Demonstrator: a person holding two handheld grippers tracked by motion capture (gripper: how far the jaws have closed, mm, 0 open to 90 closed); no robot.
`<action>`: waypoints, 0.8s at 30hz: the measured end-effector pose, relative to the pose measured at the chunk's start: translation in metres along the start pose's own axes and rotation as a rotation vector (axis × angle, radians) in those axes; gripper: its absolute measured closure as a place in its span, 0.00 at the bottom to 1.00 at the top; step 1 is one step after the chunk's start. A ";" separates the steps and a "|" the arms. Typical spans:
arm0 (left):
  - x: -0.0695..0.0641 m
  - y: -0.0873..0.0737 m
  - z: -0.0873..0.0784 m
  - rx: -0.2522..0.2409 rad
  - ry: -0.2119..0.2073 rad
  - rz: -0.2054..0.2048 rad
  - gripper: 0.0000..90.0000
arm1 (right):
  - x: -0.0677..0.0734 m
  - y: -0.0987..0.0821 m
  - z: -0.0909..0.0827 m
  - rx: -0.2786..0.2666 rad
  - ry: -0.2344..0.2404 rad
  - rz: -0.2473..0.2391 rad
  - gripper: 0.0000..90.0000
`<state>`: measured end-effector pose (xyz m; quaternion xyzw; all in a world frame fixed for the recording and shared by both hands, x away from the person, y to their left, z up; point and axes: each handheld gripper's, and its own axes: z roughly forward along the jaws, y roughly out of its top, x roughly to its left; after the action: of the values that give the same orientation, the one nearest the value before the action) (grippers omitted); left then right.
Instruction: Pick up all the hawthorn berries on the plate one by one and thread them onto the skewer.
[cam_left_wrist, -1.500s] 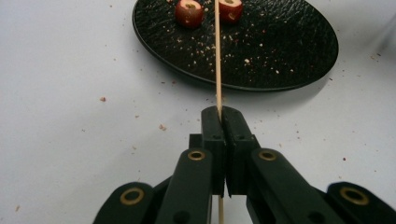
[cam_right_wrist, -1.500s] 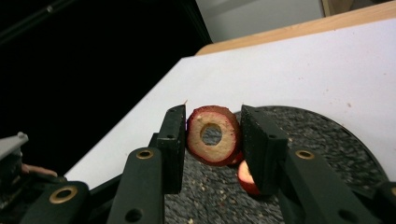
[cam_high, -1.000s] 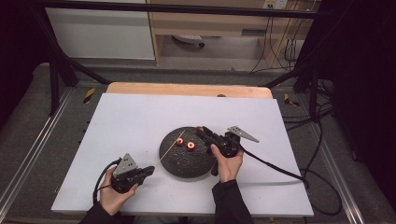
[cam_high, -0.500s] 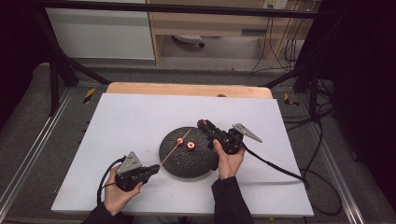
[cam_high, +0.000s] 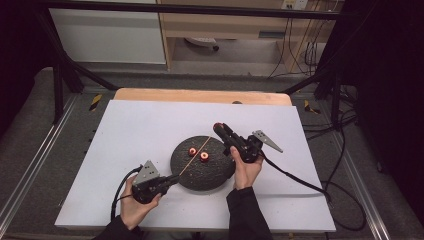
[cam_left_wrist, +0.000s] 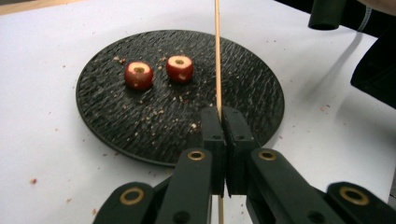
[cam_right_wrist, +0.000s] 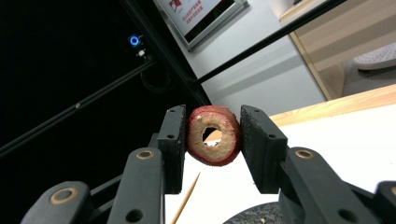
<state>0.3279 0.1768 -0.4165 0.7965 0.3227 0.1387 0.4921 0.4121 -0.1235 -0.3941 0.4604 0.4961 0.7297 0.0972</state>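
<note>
High view. Left gripper (cam_high: 172, 179) low at the near edge of the dark plate (cam_high: 220, 176), closed on a thin wooden skewer (cam_high: 195, 156) that slants up over the plate. Right gripper (cam_high: 218, 127) raised beyond the plate's far right edge, clamped on a red fruit ring (cam_high: 217, 126). Probably the step of threading this ring on the stick. To do it well: hold the stick steady, bring the ring down to the free tip, and line up hole and tip before any push.

Left gripper view. Jaws pressed together on the skewer (cam_left_wrist: 217, 56), which runs straight up between them, above the plate (cam_left_wrist: 252, 84). Better to grip no higher than this, so that enough free length stays for the ring. On the plate, two fruit pieces (cam_left_wrist: 139, 75) left of the stick, close together but apart, and many crumbs (cam_left_wrist: 154, 109) around them. Nothing directly in the way of the stick, but avoid sweeping it sideways into these pieces.

Right gripper view. Fruit ring (cam_right_wrist: 214, 135) squeezed by its sides between both pads, hole open and facing the camera. Skewer tip (cam_right_wrist: 187, 198) lower and to the left, well apart from the hole. Press gently: likely soft fruit, easy to split. Plate rim (cam_right_wrist: 252, 217) just below; white table (cam_right_wrist: 327, 140) beyond.
</note>
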 end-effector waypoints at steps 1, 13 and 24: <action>0.000 0.000 0.000 0.000 0.000 0.000 0.98 | 0.000 0.000 0.000 -0.006 -0.002 -0.001 0.70; -0.005 0.003 0.004 -0.012 -0.010 -0.011 0.98 | 0.000 -0.006 0.002 -0.032 0.004 0.017 0.70; -0.009 0.007 0.010 -0.031 -0.001 -0.044 0.98 | 0.001 -0.012 0.003 -0.036 0.010 0.032 0.70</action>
<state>0.3292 0.1617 -0.4147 0.7815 0.3378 0.1324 0.5076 0.4099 -0.1155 -0.4030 0.4627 0.4759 0.7423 0.0914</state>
